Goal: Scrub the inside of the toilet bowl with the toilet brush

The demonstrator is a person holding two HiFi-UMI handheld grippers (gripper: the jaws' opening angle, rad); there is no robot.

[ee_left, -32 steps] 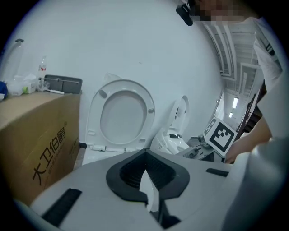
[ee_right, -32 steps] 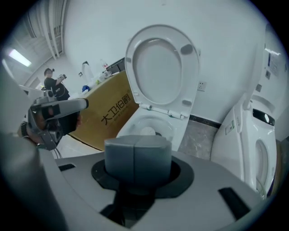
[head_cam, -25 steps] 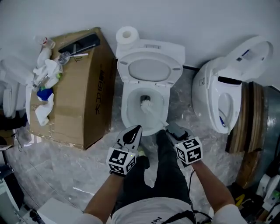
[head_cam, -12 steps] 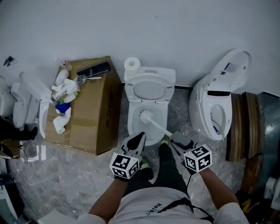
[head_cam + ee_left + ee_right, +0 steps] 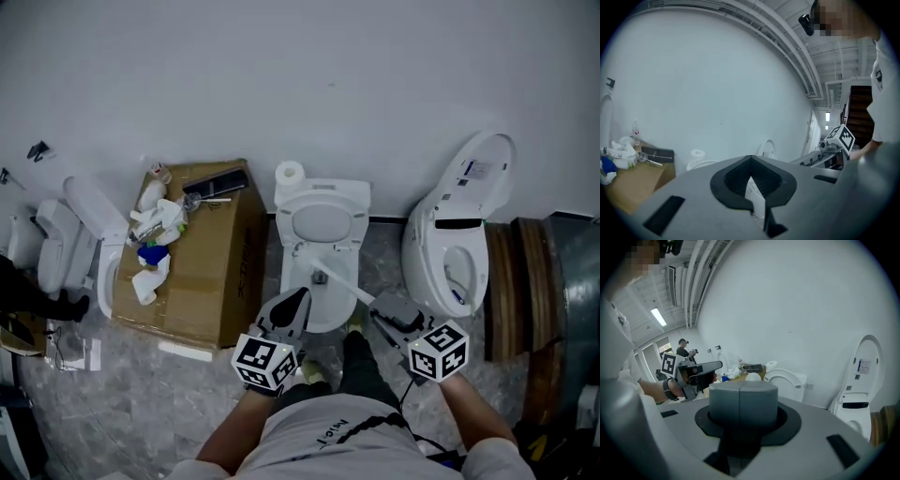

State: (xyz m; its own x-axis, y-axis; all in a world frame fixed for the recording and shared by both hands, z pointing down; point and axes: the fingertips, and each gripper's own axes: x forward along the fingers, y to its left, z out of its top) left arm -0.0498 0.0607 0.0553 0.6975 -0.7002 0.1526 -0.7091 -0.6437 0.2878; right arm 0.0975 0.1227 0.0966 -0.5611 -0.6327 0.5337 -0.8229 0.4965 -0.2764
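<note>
We are holding the right tool (image 5: 392, 314) clamped on the toilet brush (image 5: 336, 277) handle, with the brush head lying near the back rim of the toilet bowl (image 5: 292, 286). The left tool (image 5: 287, 309) is hovering at the bowl's front, jaws together.

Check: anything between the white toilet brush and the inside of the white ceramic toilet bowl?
Nothing visible. The right gripper is shut on the white toilet brush, which angles over the open white ceramic toilet bowl; the lid is up. The left gripper sits at the front-left rim, off the brush.
</note>
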